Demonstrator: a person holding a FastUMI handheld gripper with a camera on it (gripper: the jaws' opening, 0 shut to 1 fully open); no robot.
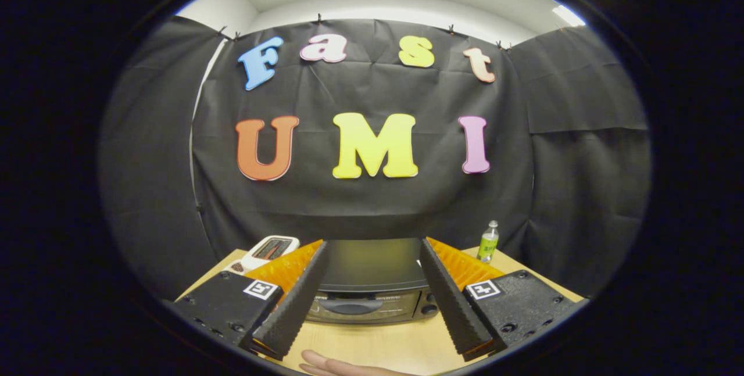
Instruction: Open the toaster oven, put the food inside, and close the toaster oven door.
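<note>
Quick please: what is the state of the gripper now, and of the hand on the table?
Gripper: open, holding nothing, toaster oven beyond its fingers.
Hand: resting on the table, holding nothing visible.

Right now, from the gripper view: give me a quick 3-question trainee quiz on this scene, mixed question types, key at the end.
1. True or false: the toaster oven door is shut.
2. Multiple choice: the gripper fingers are A) shut on the door handle, B) spread open with the oven seen between them, C) shut on the green bottle.
3. Short answer: what lies on the wooden table just below the fingers, nearer than the oven?

Key
1. True.
2. B.
3. A person's hand.
</note>
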